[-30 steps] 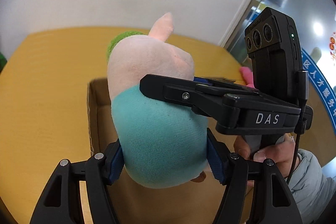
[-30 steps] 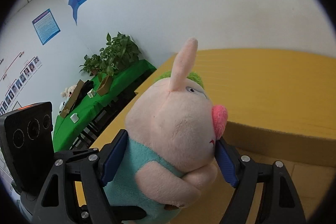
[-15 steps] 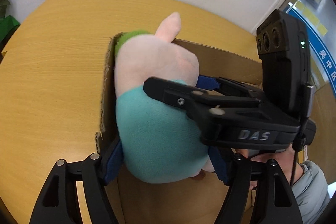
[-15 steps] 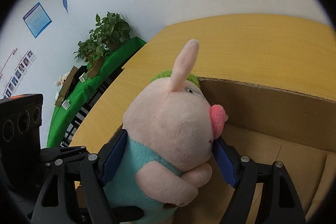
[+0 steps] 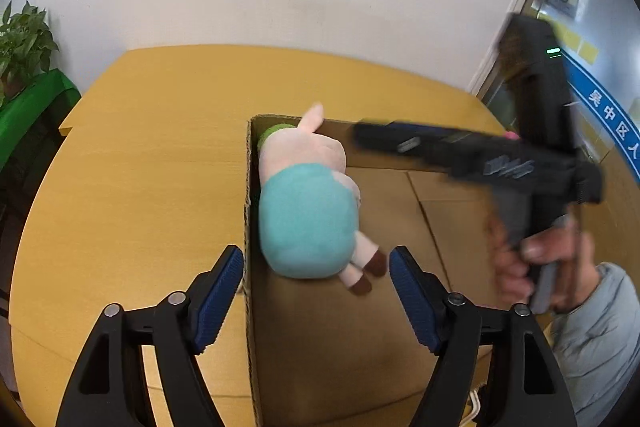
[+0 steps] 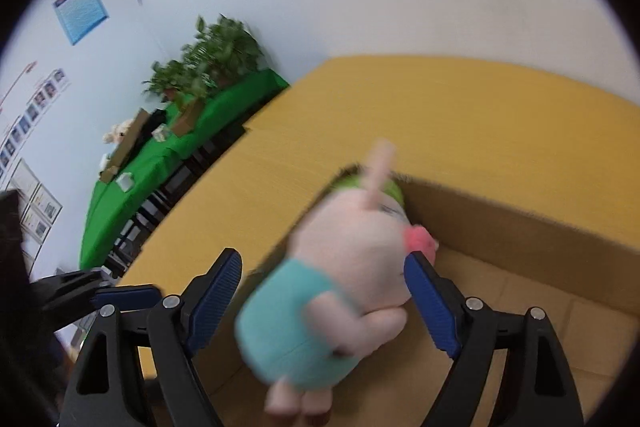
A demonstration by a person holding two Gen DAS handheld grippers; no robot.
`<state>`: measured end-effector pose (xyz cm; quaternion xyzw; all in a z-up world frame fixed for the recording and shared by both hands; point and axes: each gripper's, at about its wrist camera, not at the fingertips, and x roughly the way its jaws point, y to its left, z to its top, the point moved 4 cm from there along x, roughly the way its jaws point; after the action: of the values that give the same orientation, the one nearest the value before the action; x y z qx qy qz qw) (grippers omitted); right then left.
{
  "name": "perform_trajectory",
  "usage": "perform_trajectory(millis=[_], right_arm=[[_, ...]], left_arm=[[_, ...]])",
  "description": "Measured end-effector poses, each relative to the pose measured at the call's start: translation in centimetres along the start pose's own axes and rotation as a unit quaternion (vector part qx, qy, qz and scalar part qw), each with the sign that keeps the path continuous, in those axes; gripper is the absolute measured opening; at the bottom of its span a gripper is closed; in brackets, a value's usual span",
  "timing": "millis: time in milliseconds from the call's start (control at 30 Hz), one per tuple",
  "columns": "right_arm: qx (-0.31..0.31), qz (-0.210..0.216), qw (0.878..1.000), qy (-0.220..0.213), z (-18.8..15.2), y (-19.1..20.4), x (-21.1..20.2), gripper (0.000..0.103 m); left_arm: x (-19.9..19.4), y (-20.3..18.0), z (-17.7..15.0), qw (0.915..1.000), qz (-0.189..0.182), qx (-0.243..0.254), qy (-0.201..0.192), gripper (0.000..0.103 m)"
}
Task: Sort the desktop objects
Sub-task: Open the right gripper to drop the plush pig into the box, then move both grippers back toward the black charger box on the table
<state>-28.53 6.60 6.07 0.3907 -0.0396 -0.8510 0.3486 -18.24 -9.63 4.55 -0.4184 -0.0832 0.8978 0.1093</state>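
Note:
A plush pig (image 5: 308,211) with a pink head, green cap and teal body lies inside the open cardboard box (image 5: 250,227), against its left wall near the far corner. My left gripper (image 5: 317,257) hangs just short of the toy, its jaws opening, and its blue pads are clear of the plush. In the right wrist view the blurred pig (image 6: 344,279) sits between the opening jaws of my right gripper (image 6: 323,261). There is a gap at the left pad, and the right pad is close to the snout. The right gripper (image 5: 372,139) also shows, blurred, over the box's far wall.
The box stands on a round yellow wooden table (image 5: 140,167). A person's hand (image 5: 540,259) and grey sleeve hold the right gripper's handle. A green-covered table (image 6: 180,147) with potted plants (image 6: 216,63) stands off to the left. A white wall lies behind.
Both grippers were shut on the pig and have let go of it. The toy has dropped into the box's left side, and both grippers have drawn back from it.

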Motion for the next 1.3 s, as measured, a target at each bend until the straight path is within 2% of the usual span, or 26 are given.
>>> perform_trajectory(millis=[67,167,200,267,333,500,600,700,867,933,967,1000,1033,1100,1167,1233,1267,1300], right_arm=[[0.001,-0.011,1.0,-0.02,-0.1,0.3,-4.3,0.085],[-0.005,-0.069,0.997,-0.039,-2.1,0.6,-11.3,0.085],[-0.009,-0.096,0.995,-0.037,-3.5,0.6,-13.4,0.085],[-0.008,-0.138,0.99,-0.027,-7.3,0.0,-16.9,0.085],[0.005,-0.157,0.987,-0.01,-10.7,-0.8,-18.5,0.085],[0.077,-0.178,0.98,0.044,-20.3,-4.9,-19.5,0.085],[0.105,-0.201,0.973,0.052,-23.5,-6.6,-19.1,0.085],[0.129,-0.201,0.969,0.057,-25.4,-7.0,-18.5,0.082],[0.079,-0.237,0.967,0.046,-26.5,-5.5,-18.2,0.076],[0.08,-0.237,0.968,0.034,-26.7,-5.2,-18.6,0.063],[0.076,-0.237,0.968,0.029,-26.7,-5.1,-19.0,0.042],[0.069,-0.24,0.968,0.024,-26.7,-4.5,-19.2,0.013],[0.063,-0.247,0.967,0.024,-26.5,-4.3,-19.7,0.006],[0.032,-0.27,0.962,0.0,-26.0,-2.6,-20.8,0.006],[0.012,-0.276,0.961,-0.024,-25.5,-1.0,-22.0,0.006],[0.007,-0.282,0.958,-0.055,-24.9,0.4,-23.3,0.016],[0.011,-0.282,0.957,-0.066,-24.7,1.0,-24.0,0.042],[0.018,-0.282,0.956,-0.08,-24.5,1.5,-24.7,0.077]], left_arm=[[-0.9,-0.6,-1.5,0.9999,-0.01,0.006,-0.007,0.081],[-1.6,-1.0,-4.1,0.9996,-0.025,0.013,-0.006,0.081],[-1.2,-2.2,-3.6,0.9995,-0.027,0.013,-0.004,0.081],[-1.1,-2.0,-5.1,0.9994,-0.032,0.008,0.004,0.081],[-1.1,-2.3,-6.2,0.9993,-0.034,0.001,0.011,0.081],[-1.2,-3.1,-8.7,0.9991,-0.031,-0.007,0.028,0.081],[-0.8,-2.7,-9.8,0.9985,-0.037,-0.027,0.029,0.077],[-0.9,-2.5,-10.8,0.9986,-0.028,-0.032,0.03,0.074],[-2.5,-2.9,-12.3,0.9995,-0.008,-0.018,0.023,0.071],[-3.5,-3.3,-12.7,0.9999,0.0,-0.009,0.013,0.071],[-4.1,-3.6,-12.9,0.9999,0.0,-0.008,0.007,0.071],[-5.0,-3.8,-13.2,1.0,0.0,-0.005,-0.001,0.071],[-6.0,-4.3,-13.2,0.9999,-0.001,0.002,-0.016,0.072],[-8.0,-5.4,-13.3,0.9989,-0.001,0.016,-0.044,0.075],[-9.9,-6.4,-13.5,0.997,0.0,0.027,-0.073,0.085],[-11.9,-7.6,-13.5,0.9932,0.004,0.036,-0.111,0.096],[-12.8,-8.3,-13.6,0.9909,0.004,0.04,-0.129,0.096],[-13.4,-8.7,-13.7,0.9893,0.003,0.043,-0.14,0.096]])
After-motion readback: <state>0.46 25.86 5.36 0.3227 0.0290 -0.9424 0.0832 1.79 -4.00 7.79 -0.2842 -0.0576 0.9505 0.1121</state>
